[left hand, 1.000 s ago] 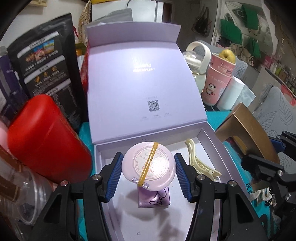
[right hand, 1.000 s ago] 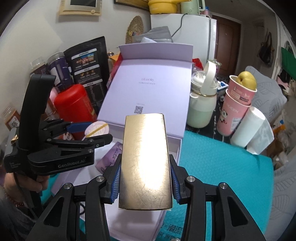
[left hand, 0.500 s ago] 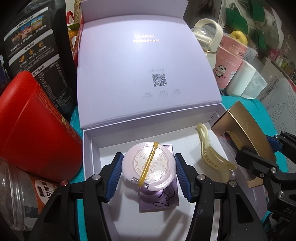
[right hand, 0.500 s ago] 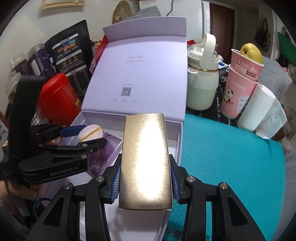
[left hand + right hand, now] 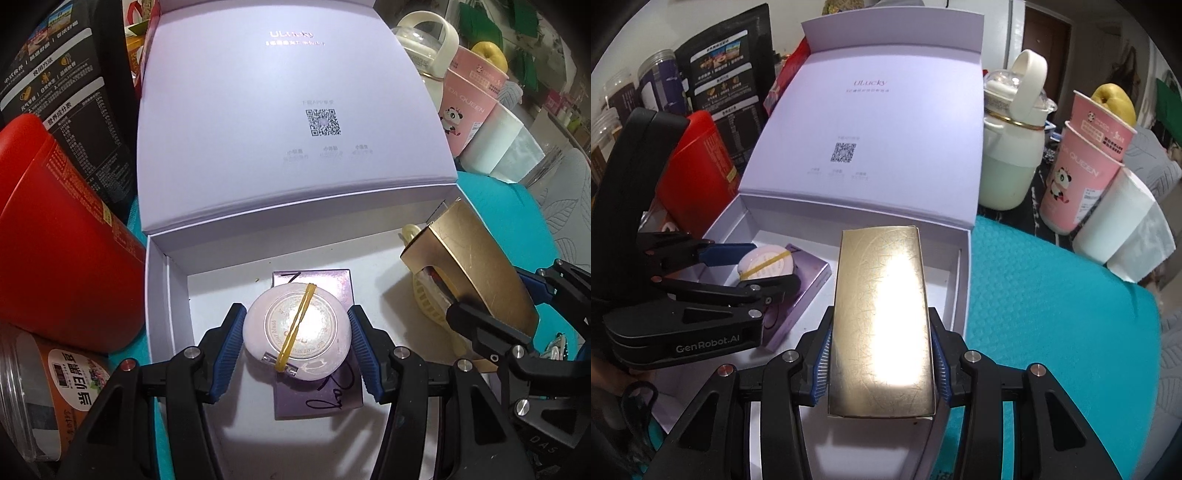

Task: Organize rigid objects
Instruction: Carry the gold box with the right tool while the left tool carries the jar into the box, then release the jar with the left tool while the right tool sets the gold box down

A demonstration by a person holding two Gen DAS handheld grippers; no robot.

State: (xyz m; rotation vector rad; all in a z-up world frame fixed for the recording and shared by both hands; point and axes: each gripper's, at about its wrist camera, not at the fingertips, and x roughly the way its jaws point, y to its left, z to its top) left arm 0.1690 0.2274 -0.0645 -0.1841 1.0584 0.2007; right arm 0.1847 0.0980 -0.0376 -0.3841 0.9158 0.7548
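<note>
My left gripper (image 5: pixel 297 341) is shut on a round lilac compact (image 5: pixel 297 331) bound with a yellow rubber band, held low inside the open lavender gift box (image 5: pixel 168 295). Under the compact lies a flat purple packet (image 5: pixel 314 391) on the box floor. My right gripper (image 5: pixel 881 363) is shut on a gold rectangular box (image 5: pixel 882 317), held tilted over the right half of the gift box (image 5: pixel 964 280). In the left wrist view the gold box (image 5: pixel 476 262) hangs over a cream hair claw (image 5: pixel 428 295). The left gripper (image 5: pixel 753 269) and compact (image 5: pixel 766 264) show at the left of the right wrist view.
The gift box lid (image 5: pixel 288 110) stands open at the back. A red canister (image 5: pixel 55 229) and a clear jar (image 5: pixel 33 391) crowd the box's left side, black pouches behind. To the right stand a white kettle (image 5: pixel 1012 147), pink cups (image 5: pixel 1086 166) and a paper roll (image 5: pixel 1115 218) on teal cloth (image 5: pixel 1052 314).
Both grippers have sunk toward the gift box with their loads. The compact now sits lower over the purple packet, and the gold box covers more of the hair claw.
</note>
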